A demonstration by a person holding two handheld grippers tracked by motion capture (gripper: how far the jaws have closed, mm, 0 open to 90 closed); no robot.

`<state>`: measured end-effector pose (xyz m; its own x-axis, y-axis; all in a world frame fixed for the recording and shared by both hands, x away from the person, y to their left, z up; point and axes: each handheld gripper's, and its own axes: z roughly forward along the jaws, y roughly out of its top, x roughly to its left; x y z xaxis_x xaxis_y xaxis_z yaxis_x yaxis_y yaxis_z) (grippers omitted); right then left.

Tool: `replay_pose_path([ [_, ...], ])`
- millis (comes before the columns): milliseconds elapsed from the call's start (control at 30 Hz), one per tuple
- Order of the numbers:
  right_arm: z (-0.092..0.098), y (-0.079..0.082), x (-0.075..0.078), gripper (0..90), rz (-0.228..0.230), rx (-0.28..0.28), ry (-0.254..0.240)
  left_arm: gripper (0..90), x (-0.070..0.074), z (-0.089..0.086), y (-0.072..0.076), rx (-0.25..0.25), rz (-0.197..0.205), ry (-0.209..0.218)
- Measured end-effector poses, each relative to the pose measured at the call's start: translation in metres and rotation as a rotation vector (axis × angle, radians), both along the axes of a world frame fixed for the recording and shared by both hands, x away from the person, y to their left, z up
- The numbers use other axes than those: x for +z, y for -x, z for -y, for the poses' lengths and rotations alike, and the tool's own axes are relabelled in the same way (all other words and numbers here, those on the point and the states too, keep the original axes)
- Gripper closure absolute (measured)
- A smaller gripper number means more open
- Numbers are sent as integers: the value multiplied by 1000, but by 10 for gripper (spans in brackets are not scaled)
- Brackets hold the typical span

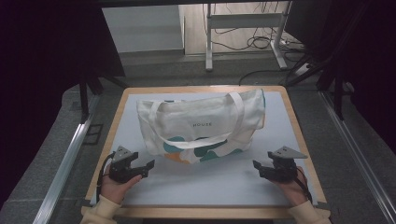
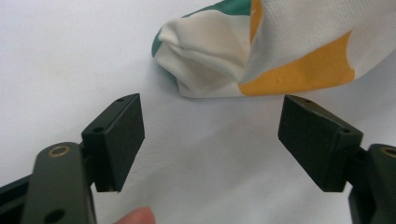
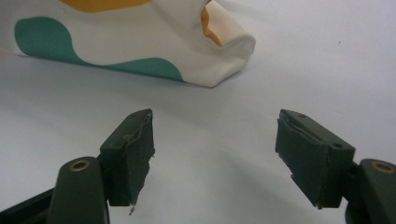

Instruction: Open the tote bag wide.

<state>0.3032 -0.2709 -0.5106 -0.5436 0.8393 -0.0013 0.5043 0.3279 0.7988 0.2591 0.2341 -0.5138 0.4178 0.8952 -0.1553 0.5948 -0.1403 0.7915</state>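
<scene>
Bare mat [image 1: 205,182] before tote bag [image 1: 201,123]

Worktop [image 1: 205,186]: wood-edged, with a pale mat, under both hand-held grippers.
Desk frame [image 1: 243,28]: white legs, far beyond the hand-held grippers.
Cables [image 1: 261,43]: dark loops on the floor by that frame.
Rails [image 1: 65,163]: metal, flanking the worktop.
</scene>
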Motion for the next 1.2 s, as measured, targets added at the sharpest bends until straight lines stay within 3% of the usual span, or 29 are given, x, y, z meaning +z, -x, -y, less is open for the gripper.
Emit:
replay_pose_path([
  [500, 4, 1, -1, 306, -6, 5, -5, 298, 5, 5, 1, -7, 7, -6],
  [800, 2, 1, -1, 318, -13, 5, -5, 309, 15, 3, 3, -21, 24, 16],
  [1200, 0, 3, 14, 325, 15, 16, -33, 308, 23, 2, 1, -17, 35, 24],
])
